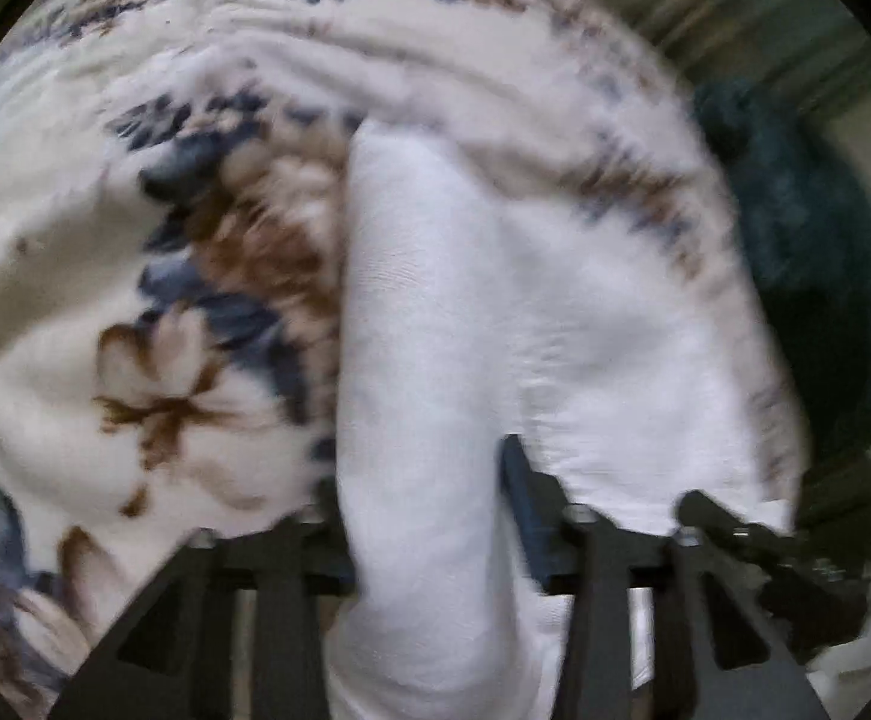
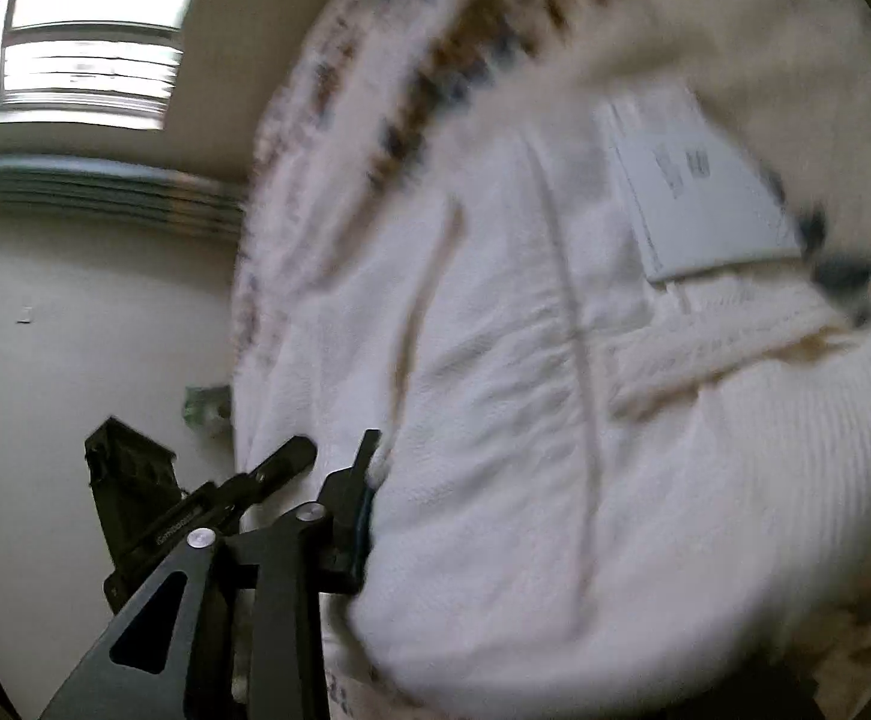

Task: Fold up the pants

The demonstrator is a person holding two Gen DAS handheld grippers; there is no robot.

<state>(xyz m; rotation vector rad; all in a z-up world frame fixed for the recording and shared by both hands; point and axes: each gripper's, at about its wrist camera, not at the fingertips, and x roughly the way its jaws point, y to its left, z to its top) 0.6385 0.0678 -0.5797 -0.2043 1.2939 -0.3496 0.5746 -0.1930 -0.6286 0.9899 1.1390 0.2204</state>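
Pants (image 1: 435,330), white, lie on a floral blanket (image 1: 183,312) with blue and brown flowers; both views are motion-blurred. Left wrist view: left gripper (image 1: 423,504) has a thick roll of the white fabric running between its fingers, cloth passing down through the gap and below the linkage; the right-side finger (image 1: 519,480) is visible, the left one mostly covered by fabric. Jaws look closed on the pants, wide because of the bulk. Second black gripper linkage (image 1: 753,546) sits at the lower right on the cloth edge. Dark teal object (image 1: 807,252) beyond the blanket's right edge, too blurred to identify. Right wrist view: right gripper (image 2: 339,450) is at the left edge of the pants (image 2: 525,390), one finger (image 2: 363,462) touching the fabric, the other finger (image 2: 285,462) off to the side over the floor. Cannot tell if cloth is actually pinched. White paper label (image 2: 699,192) lies on the pants near the waistband. Window (image 2: 87,30) and a dark bag (image 2: 129,480) on the floor to the left.
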